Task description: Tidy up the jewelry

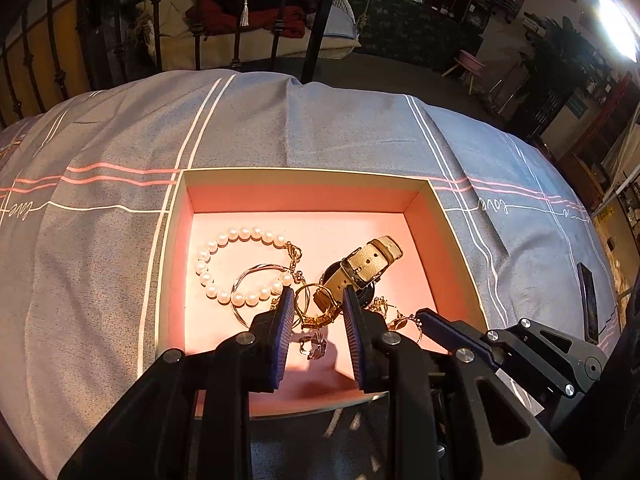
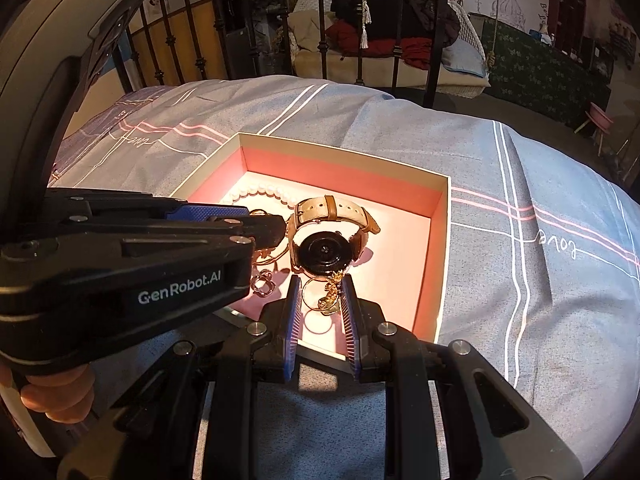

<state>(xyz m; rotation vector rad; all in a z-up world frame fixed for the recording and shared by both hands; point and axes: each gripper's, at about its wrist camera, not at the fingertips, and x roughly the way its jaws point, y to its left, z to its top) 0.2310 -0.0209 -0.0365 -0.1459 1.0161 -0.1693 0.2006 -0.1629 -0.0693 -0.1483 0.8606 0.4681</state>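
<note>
Left gripper (image 1: 316, 300), jaws parted and gripping nothing, straddles the gold ring (image 1: 316, 308) at the near edge of the pink box (image 1: 304, 178); the right gripper (image 2: 320, 292), equally slack, frames the gold earring (image 2: 330, 298) beside it. Beyond lie the watch (image 2: 324, 250), then the pearl bracelet (image 1: 236, 264).

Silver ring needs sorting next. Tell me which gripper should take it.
Probably left. The silver ring lies in line between the left gripper's fingers; the right gripper straddles a gold hoop beside it.
</note>
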